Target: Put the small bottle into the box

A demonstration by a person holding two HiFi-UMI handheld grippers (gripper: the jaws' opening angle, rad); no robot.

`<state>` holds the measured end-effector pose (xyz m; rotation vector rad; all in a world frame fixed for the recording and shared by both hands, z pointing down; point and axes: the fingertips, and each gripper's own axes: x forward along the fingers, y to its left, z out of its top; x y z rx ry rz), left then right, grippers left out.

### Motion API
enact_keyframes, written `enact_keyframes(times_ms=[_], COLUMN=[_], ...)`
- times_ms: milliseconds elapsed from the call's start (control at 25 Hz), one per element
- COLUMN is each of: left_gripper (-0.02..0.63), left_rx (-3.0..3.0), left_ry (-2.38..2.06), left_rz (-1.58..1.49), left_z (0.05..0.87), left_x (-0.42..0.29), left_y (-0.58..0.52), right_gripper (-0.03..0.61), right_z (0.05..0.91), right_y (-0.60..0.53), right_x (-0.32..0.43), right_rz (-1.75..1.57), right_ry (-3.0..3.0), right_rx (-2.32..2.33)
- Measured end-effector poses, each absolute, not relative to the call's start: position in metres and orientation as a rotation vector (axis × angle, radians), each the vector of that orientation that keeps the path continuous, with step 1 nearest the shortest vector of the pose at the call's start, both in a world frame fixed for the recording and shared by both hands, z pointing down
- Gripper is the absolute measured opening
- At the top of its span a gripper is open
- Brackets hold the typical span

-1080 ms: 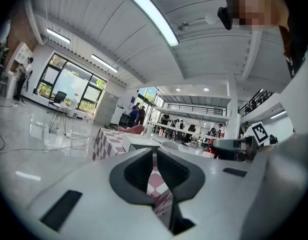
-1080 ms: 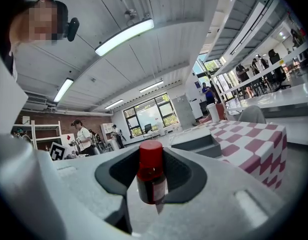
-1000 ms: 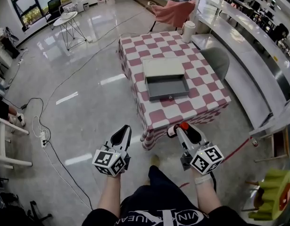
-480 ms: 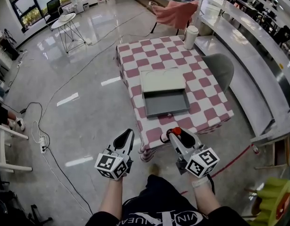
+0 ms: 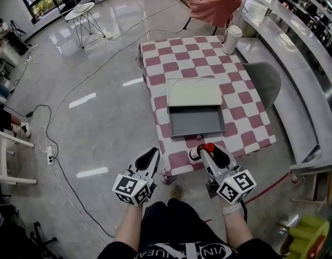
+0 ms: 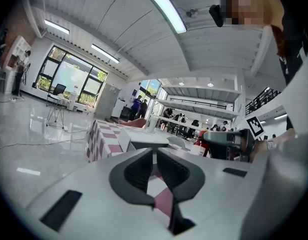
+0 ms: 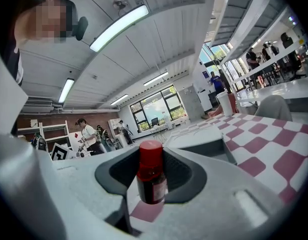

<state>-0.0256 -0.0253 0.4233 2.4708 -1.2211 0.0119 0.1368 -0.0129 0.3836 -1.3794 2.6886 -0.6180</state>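
"Two grippers sit nearest. How do they stand?"

"The left gripper [image 5: 153, 156] has its jaws drawn together on nothing. The right gripper [image 5: 210, 151] clamps the small bottle [image 7: 150, 178], red cap up, at the near edge of the checked table [image 5: 179, 63]."

"And beyond?"

"The grey box [image 5: 197, 128] lies open mid-table, apart from the bottle, with its pale lid [image 5: 194, 92] flat behind it. A white container [image 5: 231, 39] stands at the far corner."

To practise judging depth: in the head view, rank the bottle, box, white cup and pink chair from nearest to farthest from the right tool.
1. Bottle, held in the right tool.
2. Box, middle of the table.
3. White cup, far right corner.
4. Pink chair, beyond the table.
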Motion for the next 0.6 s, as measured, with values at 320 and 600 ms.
enact_keyframes(times_ms=[320, 600], left_gripper=[0.029, 0.029], left_rx=[2.447, 2.437], left_ry=[-1.223, -1.197], left_rz=[0.048, 0.013], left_z=[0.439, 0.445], left_x=[-0.031, -0.029], left_y=[-0.038, -0.069], right_gripper=[0.141, 0.141], right_z=[0.387, 0.390], right_y=[-0.028, -0.057], right_x=[0.136, 0.123], right_rz=[-0.628, -0.661], right_ry=[2.684, 2.712], right_rx=[-1.371, -1.353])
